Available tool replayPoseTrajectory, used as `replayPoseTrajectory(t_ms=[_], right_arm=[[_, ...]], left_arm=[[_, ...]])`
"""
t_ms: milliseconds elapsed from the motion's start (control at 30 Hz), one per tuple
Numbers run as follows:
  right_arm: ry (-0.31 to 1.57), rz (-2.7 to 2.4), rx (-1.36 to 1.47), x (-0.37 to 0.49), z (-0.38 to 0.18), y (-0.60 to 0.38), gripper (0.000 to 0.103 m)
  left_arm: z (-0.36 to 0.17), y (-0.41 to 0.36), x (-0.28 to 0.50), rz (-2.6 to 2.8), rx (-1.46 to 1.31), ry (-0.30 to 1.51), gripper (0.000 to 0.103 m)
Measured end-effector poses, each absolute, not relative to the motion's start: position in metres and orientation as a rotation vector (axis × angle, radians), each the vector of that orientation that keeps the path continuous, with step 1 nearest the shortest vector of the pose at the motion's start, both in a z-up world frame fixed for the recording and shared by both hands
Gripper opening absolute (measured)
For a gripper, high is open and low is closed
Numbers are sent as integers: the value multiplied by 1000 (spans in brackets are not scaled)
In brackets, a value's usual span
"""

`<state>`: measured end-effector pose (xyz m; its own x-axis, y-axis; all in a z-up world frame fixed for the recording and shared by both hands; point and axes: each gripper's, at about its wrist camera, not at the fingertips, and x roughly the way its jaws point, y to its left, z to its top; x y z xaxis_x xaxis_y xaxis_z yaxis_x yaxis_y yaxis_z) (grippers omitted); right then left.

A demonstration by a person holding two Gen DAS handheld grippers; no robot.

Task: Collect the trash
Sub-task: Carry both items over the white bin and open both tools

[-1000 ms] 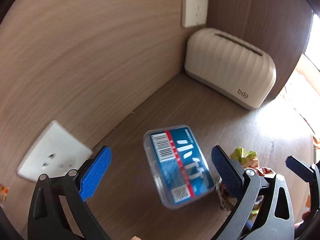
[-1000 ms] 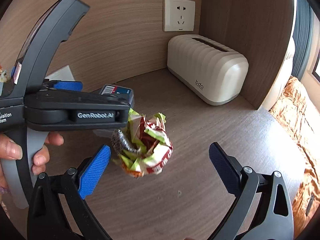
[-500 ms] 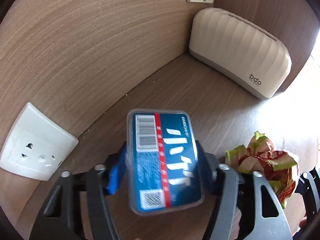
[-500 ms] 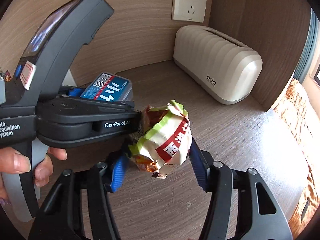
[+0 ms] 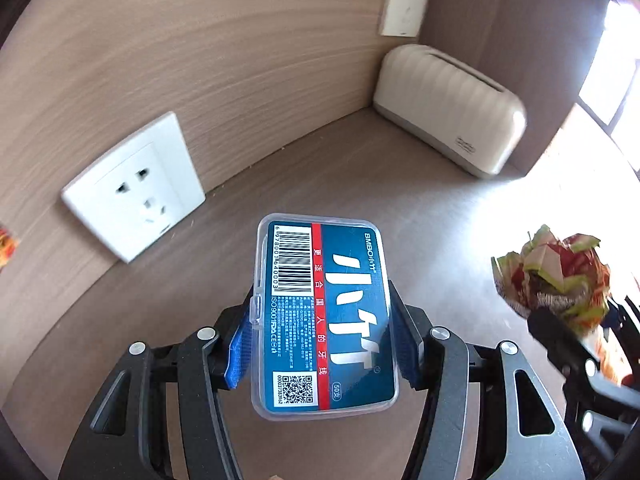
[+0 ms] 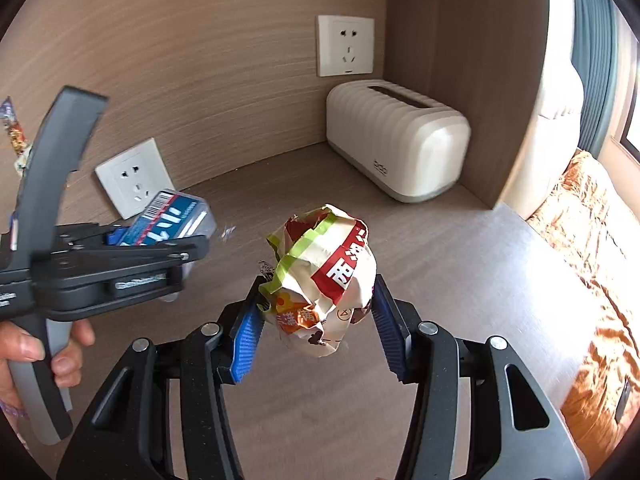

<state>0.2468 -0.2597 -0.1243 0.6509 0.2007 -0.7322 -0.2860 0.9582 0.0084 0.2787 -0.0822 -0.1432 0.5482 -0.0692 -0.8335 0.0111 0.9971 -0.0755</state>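
My left gripper (image 5: 324,344) is shut on a clear plastic box with a blue label (image 5: 324,312) and holds it above the wooden shelf (image 5: 328,184). The box also shows in the right wrist view (image 6: 168,220), held by the left gripper (image 6: 160,236). My right gripper (image 6: 316,332) is shut on a crumpled snack wrapper (image 6: 324,280), white with red and green print, lifted off the shelf. The wrapper also shows at the right of the left wrist view (image 5: 552,272).
A cream ribbed tissue box (image 6: 396,140) stands in the back right corner. Two wall sockets (image 6: 346,46) (image 6: 132,178) sit on the wood wall. An orange bedspread (image 6: 592,248) lies to the right beyond the shelf edge. A colourful packet (image 6: 14,132) shows at far left.
Both grippers closed, the left on the blue-label box and the right on the crumpled wrapper, then lifted them off the shelf and drew back.
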Motion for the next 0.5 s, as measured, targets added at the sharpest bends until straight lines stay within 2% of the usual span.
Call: replayPoseTrajectory(t_ms=[267,500], right_arm=[[823,234,-76,196,-119,-308,53],[843,140,-12,153,-118,-368,53]], left_arm=[[-125,-118,244,-88,-31,982,57],[-121,-185,216,-198,43,993,57]])
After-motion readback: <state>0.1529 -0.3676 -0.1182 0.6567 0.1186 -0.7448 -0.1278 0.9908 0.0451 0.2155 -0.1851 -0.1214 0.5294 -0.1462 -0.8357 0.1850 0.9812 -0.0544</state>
